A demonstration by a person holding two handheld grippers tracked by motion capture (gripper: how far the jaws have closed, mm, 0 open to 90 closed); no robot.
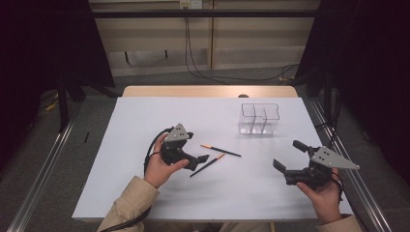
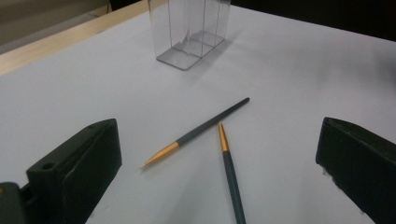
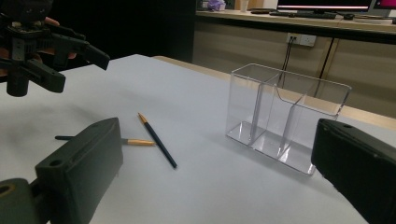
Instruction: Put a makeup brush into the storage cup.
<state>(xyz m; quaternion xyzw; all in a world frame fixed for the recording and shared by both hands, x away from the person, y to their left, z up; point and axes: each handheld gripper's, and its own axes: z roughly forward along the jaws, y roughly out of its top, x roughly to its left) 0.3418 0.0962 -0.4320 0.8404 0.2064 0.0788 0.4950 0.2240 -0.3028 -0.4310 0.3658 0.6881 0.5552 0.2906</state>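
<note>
The matte white desk (image 1: 145,193) is carrying a clear, hard-walled plastic organizer (image 1: 259,119) with three compartments, standing upright toward the far right. The left claw (image 1: 203,158), spread wide and holding nothing, is hovering just beside two slim dark pencils (image 1: 221,151) with orange ends, lying flat and nearly touching in a V, their long axes running across its opening. The right claw (image 1: 288,155) is waiting well apart, equally wide and empty.

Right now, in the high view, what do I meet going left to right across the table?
Left gripper → two pens, lying just right of its jaws → clear organizer, farther back → right gripper, jaws open.
</note>
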